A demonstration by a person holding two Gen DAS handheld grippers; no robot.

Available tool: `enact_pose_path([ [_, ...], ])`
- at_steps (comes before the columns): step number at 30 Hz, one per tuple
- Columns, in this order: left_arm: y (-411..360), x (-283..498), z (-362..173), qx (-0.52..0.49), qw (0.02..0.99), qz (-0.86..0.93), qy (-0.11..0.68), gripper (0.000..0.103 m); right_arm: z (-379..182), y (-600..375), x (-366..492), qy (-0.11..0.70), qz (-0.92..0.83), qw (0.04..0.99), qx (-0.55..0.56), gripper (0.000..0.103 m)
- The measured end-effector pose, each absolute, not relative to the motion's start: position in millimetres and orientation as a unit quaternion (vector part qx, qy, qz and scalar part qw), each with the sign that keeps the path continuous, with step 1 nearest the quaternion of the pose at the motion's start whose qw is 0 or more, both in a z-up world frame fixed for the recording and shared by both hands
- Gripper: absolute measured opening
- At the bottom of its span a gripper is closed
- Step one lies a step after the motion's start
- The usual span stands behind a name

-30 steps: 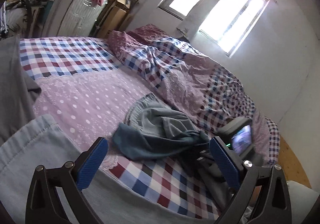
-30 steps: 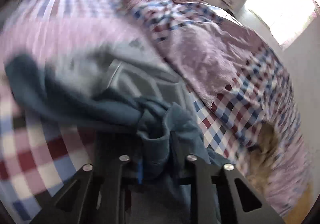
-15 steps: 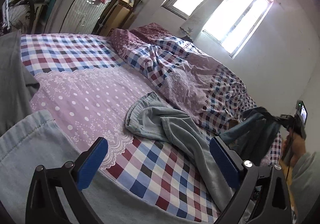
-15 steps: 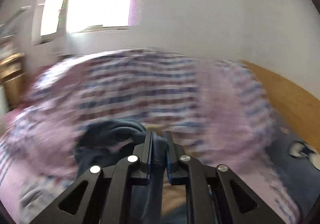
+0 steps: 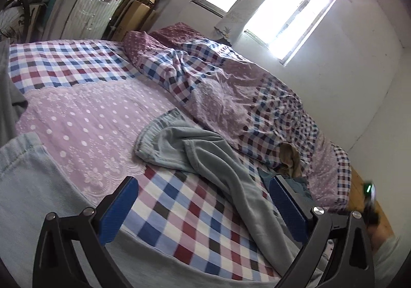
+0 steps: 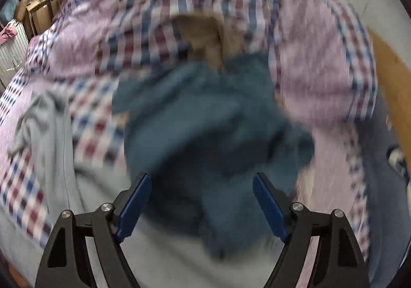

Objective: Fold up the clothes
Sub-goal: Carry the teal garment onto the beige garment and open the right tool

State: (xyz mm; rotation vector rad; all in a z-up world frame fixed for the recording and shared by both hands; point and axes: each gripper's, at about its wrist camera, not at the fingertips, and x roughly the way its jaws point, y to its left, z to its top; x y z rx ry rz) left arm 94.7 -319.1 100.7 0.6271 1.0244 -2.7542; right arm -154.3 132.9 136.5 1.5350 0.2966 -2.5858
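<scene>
A checked bedsheet [image 5: 77, 61] covers the bed below a bright window [image 5: 282, 12], cardboard boxes [image 5: 138, 10] stacked behind.

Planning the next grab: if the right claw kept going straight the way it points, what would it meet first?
Most likely the dark blue garment lying on the bed, straight ahead of the open right claw. The picture is blurred, so depth is uncertain.

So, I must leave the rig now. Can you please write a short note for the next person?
Left gripper: open, holds nothing, above the bed.
Right gripper: open, holds nothing, over the dark blue garment.
Dark blue garment lies crumpled by the rumpled quilt. Light grey garment lies unfolded mid-bed; light denim garment at near edge.
Done: nothing folded.
Left: spread and fold each piece.
</scene>
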Motion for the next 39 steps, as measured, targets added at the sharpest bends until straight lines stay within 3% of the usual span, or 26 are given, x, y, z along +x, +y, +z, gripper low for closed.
enact_pose_path([
  [5,-307.8,91.1,102.4,0.21,0.049,-0.916,0.338,0.103,107.1,145.5,-125.5,0.086,-0.842,0.062,0.529,0.083],
  [7,-305.2,89.7,102.0,0.212,0.047,-0.915,0.339,0.103,92.8,147.7,-126.7,0.085,-0.836,0.059,0.539,0.075],
  [8,-303.9,89.0,101.8,0.213,0.046,-0.915,0.339,0.103,85.6,148.7,-127.3,0.084,-0.833,0.058,0.544,0.061],
  [10,-303.3,88.5,102.7,0.213,0.044,-0.915,0.339,0.103,71.2,150.8,-128.6,0.082,-0.826,0.055,0.554,0.049],
  [14,-303.4,87.7,99.0,0.217,0.047,-0.914,0.341,0.103,62.5,153.2,-167.8,0.067,-0.838,0.036,0.541,0.043],
  [27,-299.6,78.8,91.4,0.23,0.054,-0.918,0.319,0.103,84.8,130.2,-281.1,0.09,-0.888,-0.024,0.45,0.038],
  [33,-284.0,69.6,89.5,0.248,0.035,-0.922,0.296,0.103,94.6,115.2,-276.5,0.1,-0.891,-0.037,0.442,0.038],
  [37,-266.8,63.1,89.7,0.264,0.004,-0.923,0.282,0.103,81.6,128.4,-249.2,0.095,-0.873,0.013,0.478,0.045],
  [39,-260.4,62.0,90.8,0.266,-0.009,-0.922,0.282,0.103,81.1,136.4,-225.8,0.091,-0.866,0.033,0.491,0.052],
])
